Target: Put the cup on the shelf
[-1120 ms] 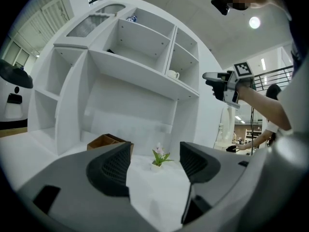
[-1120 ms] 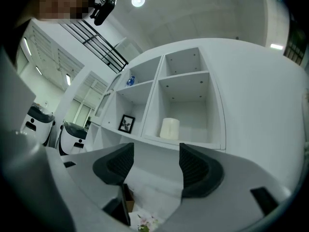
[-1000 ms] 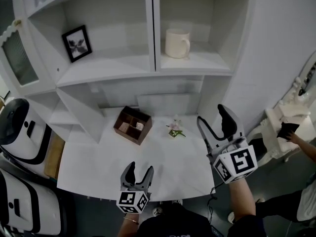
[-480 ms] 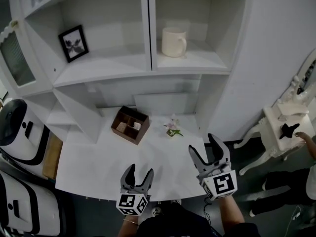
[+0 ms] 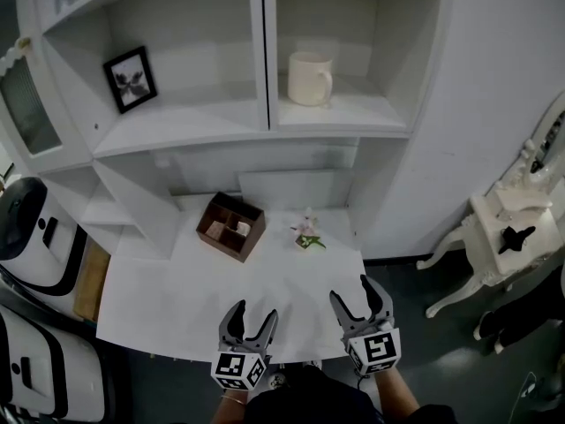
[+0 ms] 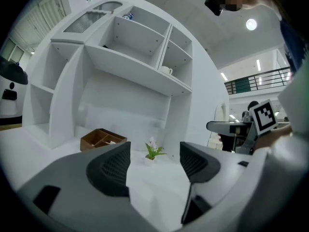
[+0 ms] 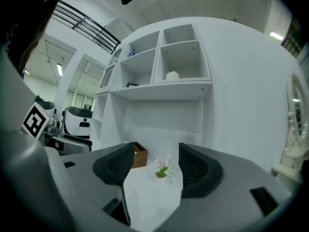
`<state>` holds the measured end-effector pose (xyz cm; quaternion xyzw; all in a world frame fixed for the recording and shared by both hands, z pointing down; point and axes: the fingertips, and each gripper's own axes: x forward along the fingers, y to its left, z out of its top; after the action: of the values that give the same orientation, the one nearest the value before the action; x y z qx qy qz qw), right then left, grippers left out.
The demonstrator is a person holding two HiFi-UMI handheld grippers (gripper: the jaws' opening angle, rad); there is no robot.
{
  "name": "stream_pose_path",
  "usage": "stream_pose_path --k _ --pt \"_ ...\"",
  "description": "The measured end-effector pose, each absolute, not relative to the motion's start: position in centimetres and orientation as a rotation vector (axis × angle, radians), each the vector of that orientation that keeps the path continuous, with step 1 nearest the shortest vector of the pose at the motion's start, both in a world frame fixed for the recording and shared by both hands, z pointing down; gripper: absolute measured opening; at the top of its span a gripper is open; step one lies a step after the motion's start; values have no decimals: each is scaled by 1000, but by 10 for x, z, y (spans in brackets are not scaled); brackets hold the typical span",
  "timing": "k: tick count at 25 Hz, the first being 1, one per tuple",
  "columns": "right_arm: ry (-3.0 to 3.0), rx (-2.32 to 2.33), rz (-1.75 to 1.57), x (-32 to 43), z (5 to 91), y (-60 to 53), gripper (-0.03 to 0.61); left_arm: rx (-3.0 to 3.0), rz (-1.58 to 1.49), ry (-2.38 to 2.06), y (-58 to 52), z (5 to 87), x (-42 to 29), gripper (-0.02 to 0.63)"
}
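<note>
The cream cup [image 5: 310, 79] stands upright on the right-hand shelf compartment [image 5: 353, 113], handle to the right; it shows small in the left gripper view [image 6: 166, 70] and the right gripper view [image 7: 172, 75]. My left gripper [image 5: 248, 317] is open at the table's near edge with nothing between its jaws [image 6: 153, 162]. My right gripper [image 5: 357, 293] is open too, low over the table's near right corner, and it holds nothing [image 7: 154, 164]. Both are far below the cup.
A brown wooden organiser box [image 5: 230, 226] and a small potted flower [image 5: 306, 233] sit on the white table [image 5: 177, 299]. A framed picture [image 5: 131, 78] leans in the left shelf compartment. White machines [image 5: 31, 237] stand at left, an ornate white chair [image 5: 503, 237] at right.
My right gripper has come down and back from shelf height to the table's near edge, open throughout. The cup stays on the shelf. The left gripper has barely moved.
</note>
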<state>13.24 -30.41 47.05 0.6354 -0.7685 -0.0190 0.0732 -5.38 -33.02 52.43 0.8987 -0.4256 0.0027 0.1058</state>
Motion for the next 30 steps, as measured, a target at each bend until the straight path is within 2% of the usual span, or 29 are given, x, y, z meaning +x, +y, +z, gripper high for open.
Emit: stream_pose_path --k 8,15,16,18,23,26,27,30 --pt "-2247 1818 205 120 554 -284 291 2632 125 -1197 -315 558 -45 307" --pt "-2234 1811 222 119 563 -282 291 2640 159 -1181 -314 562 -42 307" --pt "-2231 1824 209 120 561 -283 288 2641 156 -1179 -315 561 -42 307" --pt "-2226 1845 170 123 557 -285 238 2643 133 -1163 -317 558 -40 300" --pt "-2244 1834 144 119 551 -286 118 2660 92 -1121 -312 556 -35 152" --pt "-2258 1829 142 116 549 -287 21 2677 107 -1091 -309 557 -30 23" --pt "-2262 1823 138 115 549 -287 11 2687 117 -1066 -307 558 -27 5" --pt "-2288 1807 129 110 546 -288 11 2709 135 -1025 -305 559 -21 3"
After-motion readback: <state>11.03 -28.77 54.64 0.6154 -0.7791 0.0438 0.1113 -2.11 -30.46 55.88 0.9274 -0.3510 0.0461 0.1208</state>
